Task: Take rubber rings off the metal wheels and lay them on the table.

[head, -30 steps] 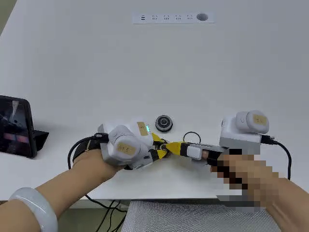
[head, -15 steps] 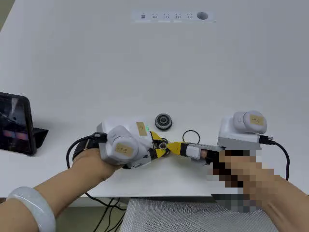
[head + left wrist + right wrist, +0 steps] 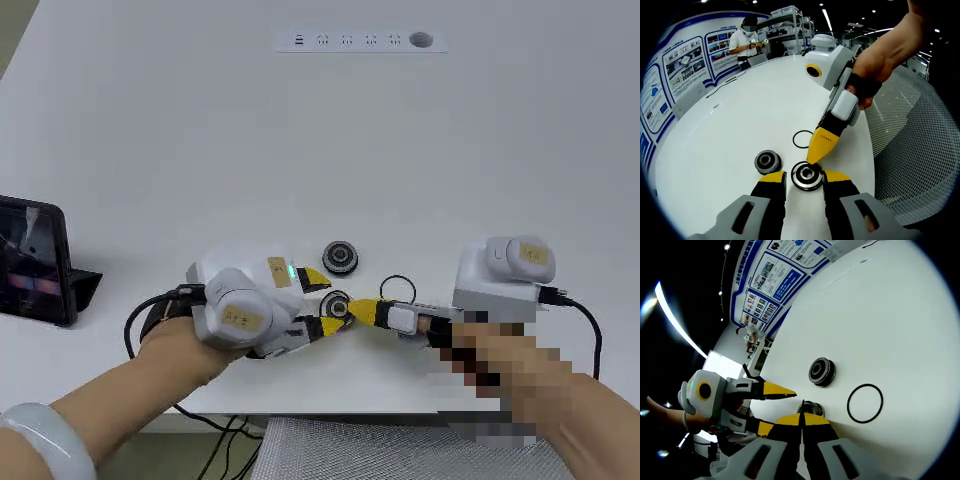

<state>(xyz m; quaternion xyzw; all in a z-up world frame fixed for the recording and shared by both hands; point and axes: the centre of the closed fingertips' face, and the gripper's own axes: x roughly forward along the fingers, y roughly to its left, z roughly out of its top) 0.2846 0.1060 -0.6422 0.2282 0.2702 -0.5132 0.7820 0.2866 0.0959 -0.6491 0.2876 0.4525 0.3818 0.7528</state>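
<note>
A small metal wheel (image 3: pixel 335 303) with a dark rubber rim lies flat on the white table (image 3: pixel 300 150), between the yellow tips of my left gripper (image 3: pixel 322 301). The jaws stand apart on either side of that wheel (image 3: pixel 807 176), with a thin gap on one side. My right gripper (image 3: pixel 362 310) is shut, and its point rests on the wheel's near rim (image 3: pixel 810 407). Whether it pinches the rubber I cannot make out. A second wheel (image 3: pixel 340 256) with its ring on sits just beyond. One loose black ring (image 3: pixel 398 289) lies flat to the right.
A dark tablet (image 3: pixel 35 260) stands on a stand at the left edge. A white power strip (image 3: pixel 360 40) lies at the far side. A black cable (image 3: pixel 585 315) trails from the right gripper near the table's front edge.
My left gripper has pulled back to the left and its jaws have spread wider around the wheel. The right gripper's tip stays at the wheel's rim.
</note>
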